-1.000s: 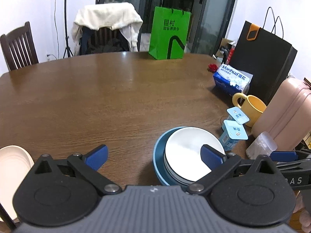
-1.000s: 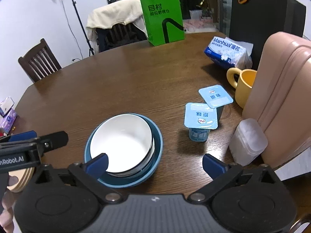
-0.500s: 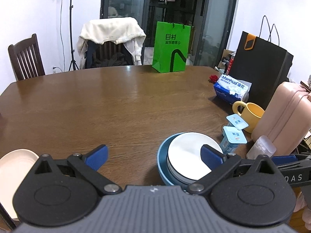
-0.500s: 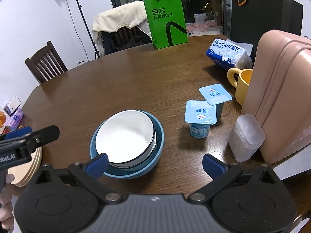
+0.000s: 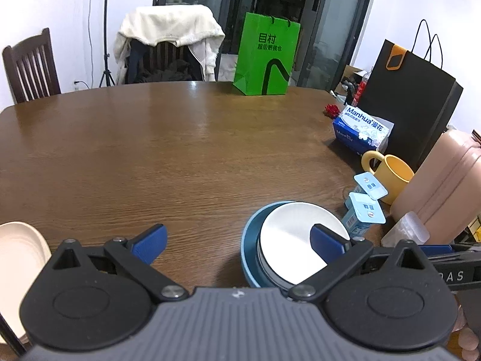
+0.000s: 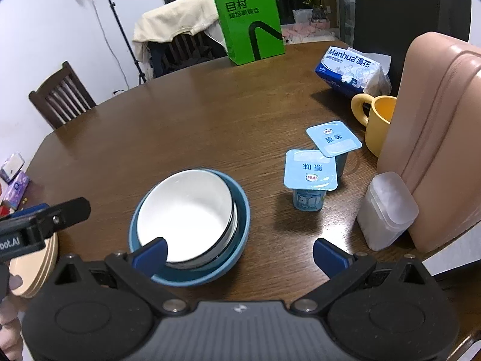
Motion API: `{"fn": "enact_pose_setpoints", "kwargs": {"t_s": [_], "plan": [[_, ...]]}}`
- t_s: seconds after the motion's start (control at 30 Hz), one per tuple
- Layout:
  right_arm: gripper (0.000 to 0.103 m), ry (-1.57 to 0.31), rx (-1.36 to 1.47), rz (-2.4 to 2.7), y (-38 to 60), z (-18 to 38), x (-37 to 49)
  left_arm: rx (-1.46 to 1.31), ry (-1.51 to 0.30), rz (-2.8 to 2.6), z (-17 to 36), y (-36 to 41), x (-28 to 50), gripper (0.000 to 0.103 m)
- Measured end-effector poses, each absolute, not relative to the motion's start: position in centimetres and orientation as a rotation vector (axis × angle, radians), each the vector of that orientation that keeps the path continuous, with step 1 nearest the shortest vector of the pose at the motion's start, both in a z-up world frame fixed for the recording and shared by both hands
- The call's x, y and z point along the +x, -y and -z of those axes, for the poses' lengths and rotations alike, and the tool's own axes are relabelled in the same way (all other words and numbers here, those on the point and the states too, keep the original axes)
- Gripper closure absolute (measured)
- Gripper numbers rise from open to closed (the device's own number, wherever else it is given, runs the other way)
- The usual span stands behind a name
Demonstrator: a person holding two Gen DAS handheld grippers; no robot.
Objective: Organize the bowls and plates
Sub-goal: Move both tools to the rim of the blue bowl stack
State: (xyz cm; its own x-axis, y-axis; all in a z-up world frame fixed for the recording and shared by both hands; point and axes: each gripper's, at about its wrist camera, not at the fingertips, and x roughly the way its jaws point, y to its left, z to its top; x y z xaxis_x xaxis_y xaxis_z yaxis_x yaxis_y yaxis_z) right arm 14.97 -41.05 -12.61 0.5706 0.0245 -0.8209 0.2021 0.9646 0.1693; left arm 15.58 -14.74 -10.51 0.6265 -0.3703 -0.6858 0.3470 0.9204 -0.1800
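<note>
A white bowl [image 6: 186, 213] sits nested in a blue bowl [image 6: 237, 210] on the desk [image 5: 180, 150], with two yogurt cups [image 6: 311, 177] and a yellow mug [image 6: 377, 123] just right; beige plates [image 6: 36, 267] lie left. Both the left gripper [image 5: 237, 242] and right gripper [image 6: 239, 251] hover low, fingers spread, holding nothing.

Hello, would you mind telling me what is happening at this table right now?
A person is tidying dishes with handheld tongs, one in each hand. Both the left tongs and the right tongs are open and hold nothing. A white bowl sits nested inside a blue bowl on the wooden table, and beige plates are stacked at the near left edge. Two yogurt cups and a yellow mug stand to the right, untouched.
</note>
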Motion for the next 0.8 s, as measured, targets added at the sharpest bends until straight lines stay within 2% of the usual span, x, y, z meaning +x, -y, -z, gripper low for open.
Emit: {"fn": "enact_pose_setpoints", "kwargs": {"t_s": [0.8], "plan": [[0.000, -1.107, 0.303, 0.119, 41.2, 16.9, 21.0, -0.112, -1.046, 0.487, 15.9, 16.0, 21.9, 0.000]]}}
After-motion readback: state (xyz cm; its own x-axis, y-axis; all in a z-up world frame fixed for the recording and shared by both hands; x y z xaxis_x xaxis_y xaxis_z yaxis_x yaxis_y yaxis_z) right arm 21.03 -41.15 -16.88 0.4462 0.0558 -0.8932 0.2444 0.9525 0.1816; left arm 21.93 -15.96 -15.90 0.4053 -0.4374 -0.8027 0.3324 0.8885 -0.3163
